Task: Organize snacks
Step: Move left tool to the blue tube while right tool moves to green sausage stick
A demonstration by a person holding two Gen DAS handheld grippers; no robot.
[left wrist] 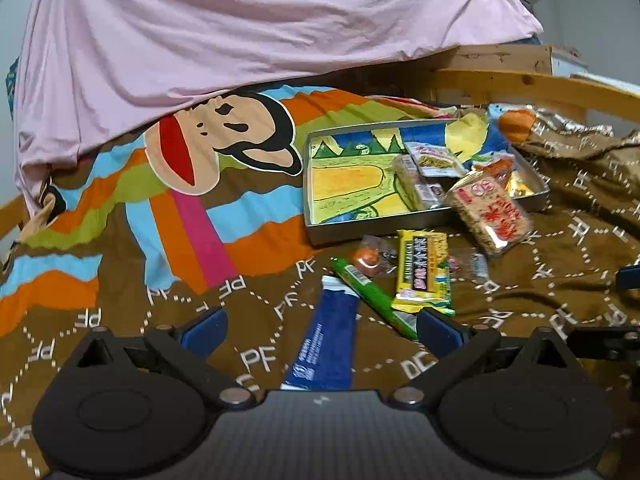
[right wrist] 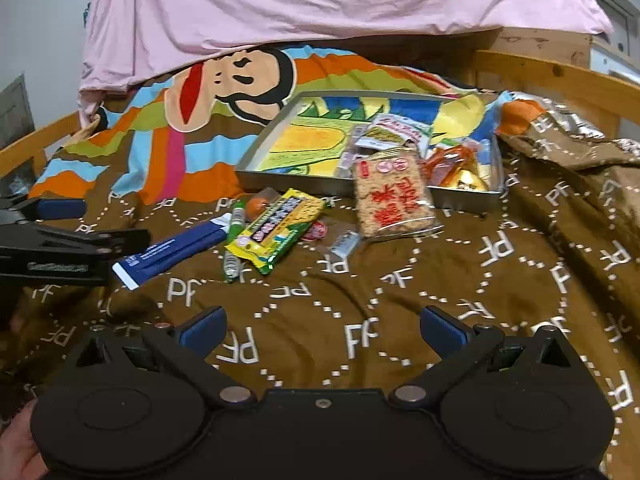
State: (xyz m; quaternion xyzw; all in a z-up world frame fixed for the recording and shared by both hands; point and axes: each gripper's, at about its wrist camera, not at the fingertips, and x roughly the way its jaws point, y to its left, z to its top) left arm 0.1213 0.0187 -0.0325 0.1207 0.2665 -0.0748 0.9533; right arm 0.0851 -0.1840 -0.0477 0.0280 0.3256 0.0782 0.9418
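Several snacks are spread on the brown bed cover point(right wrist: 360, 304), just in front of a metal tray point(left wrist: 316, 200) that is already partly filled along its right side. A blue sachet point(left wrist: 328, 344) is framed between the spread fingers of the left gripper point(left wrist: 320, 326), which is held wide open and low over it; nothing is gripped yet. That sachet looks like the next piece to be lifted, since the gripper is lined up along its length. A green stick point(left wrist: 372, 296) is laid partly over the sachet's far end, and a yellow bar point(left wrist: 424, 272) rests on the stick, so a clean pull may be hindered. A rice cracker pack point(right wrist: 390, 194) is propped against the tray's front wall, half in and half out, and could slide either way. An orange candy point(left wrist: 368, 258) and a small clear wrapper point(right wrist: 345, 242) are left loose close by. The right gripper point(right wrist: 322, 326) is also held open, over bare cover well short of the pile, apparently kept clear while the left one works.
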